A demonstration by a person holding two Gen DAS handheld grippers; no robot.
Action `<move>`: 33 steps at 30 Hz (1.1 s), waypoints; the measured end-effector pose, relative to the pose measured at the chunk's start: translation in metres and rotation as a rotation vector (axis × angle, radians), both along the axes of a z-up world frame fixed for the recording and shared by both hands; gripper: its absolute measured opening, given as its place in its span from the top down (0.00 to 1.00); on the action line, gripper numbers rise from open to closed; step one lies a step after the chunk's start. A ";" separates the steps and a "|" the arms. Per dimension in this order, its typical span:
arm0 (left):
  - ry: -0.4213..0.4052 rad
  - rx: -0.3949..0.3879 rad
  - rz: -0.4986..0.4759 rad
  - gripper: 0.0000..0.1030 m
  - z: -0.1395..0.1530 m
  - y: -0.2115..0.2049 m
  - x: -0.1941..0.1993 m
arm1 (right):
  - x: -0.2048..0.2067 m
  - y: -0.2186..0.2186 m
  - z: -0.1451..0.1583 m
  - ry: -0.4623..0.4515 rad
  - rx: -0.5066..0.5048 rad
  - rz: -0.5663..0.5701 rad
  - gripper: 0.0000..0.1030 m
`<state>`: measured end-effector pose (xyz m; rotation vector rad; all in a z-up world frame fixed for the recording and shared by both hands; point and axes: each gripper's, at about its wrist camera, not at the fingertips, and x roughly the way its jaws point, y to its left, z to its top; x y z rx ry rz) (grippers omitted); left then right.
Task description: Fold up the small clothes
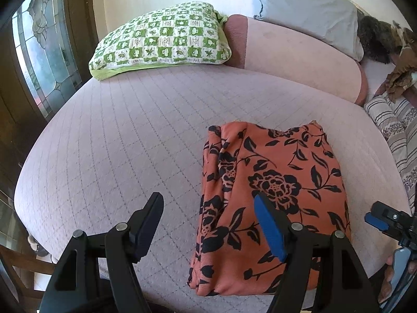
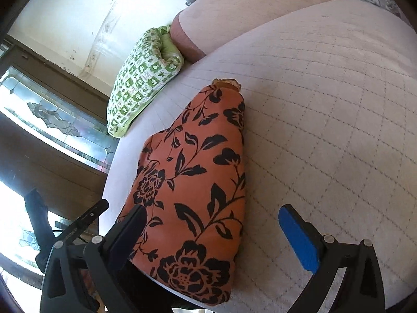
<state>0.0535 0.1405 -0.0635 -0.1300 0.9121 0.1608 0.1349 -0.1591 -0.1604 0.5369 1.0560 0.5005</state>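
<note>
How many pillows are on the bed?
3 that I can see: a green checkered pillow at the far left, a long pink bolster beside it, and a grey pillow behind that. More may hide off to the right.

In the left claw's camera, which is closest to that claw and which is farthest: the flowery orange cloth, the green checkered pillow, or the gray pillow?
1. Flowery orange cloth, right under the left claw, on the right.
2. Green checkered pillow, far left of the bed.
3. Gray pillow, far right against the wall.
</note>
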 end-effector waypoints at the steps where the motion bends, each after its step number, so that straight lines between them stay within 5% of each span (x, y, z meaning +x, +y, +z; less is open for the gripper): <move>1: -0.007 -0.005 -0.004 0.29 0.003 0.000 0.000 | 0.001 0.001 0.000 0.000 0.000 0.003 0.01; 5: -0.080 -0.071 -0.017 0.28 0.018 0.004 -0.004 | 0.006 0.007 0.004 -0.005 -0.001 0.000 0.01; 7: -0.108 -0.090 -0.017 0.17 0.018 0.007 -0.005 | 0.003 0.009 0.014 -0.048 0.009 -0.009 0.01; 9: -0.070 -0.075 -0.015 0.17 0.006 0.006 -0.002 | 0.000 0.018 0.027 -0.093 0.011 0.021 0.01; 11: 0.055 0.005 0.021 0.17 -0.028 0.004 0.000 | -0.002 0.029 0.033 -0.108 0.024 0.067 0.01; 13: 0.184 -0.033 -0.012 0.45 -0.068 0.005 0.000 | -0.004 0.043 0.031 -0.112 0.031 0.138 0.01; 14: 0.177 -0.131 -0.015 0.51 -0.074 0.011 -0.005 | -0.003 0.053 0.023 -0.094 0.015 0.182 0.01; 16: 0.137 -0.155 -0.030 0.74 -0.059 0.009 -0.011 | 0.001 0.065 0.002 -0.002 -0.051 0.219 0.00; 18: 0.063 -0.168 -0.055 0.74 -0.033 0.004 -0.019 | 0.000 0.065 -0.005 -0.007 -0.084 0.195 0.00; 20: 0.023 -0.233 -0.044 0.54 -0.023 0.008 -0.025 | 0.002 0.062 -0.002 -0.001 -0.069 0.185 0.00; 21: 0.024 -0.265 -0.018 0.23 -0.026 0.011 -0.028 | 0.004 0.060 0.000 0.003 -0.053 0.174 0.00; 22: 0.021 -0.275 0.003 0.23 -0.031 0.013 -0.030 | 0.004 0.058 0.002 -0.004 -0.040 0.167 0.00; 23: 0.046 -0.258 0.000 0.35 -0.040 0.012 -0.030 | 0.005 0.058 0.004 -0.017 -0.032 0.164 0.00; 24: 0.103 -0.240 -0.012 0.91 -0.052 0.011 -0.027 | 0.004 0.059 0.006 -0.028 -0.031 0.166 0.00; 25: 0.146 -0.283 0.000 0.89 -0.064 0.013 -0.028 | 0.004 0.061 0.005 -0.028 -0.033 0.173 0.00; 30: -0.005 -0.302 0.006 0.91 -0.023 0.010 -0.047 | 0.000 0.065 0.004 -0.046 -0.077 0.208 0.00; 33: 0.064 -0.279 0.011 0.90 -0.050 0.010 -0.046 | 0.002 0.058 0.004 -0.041 -0.067 0.198 0.00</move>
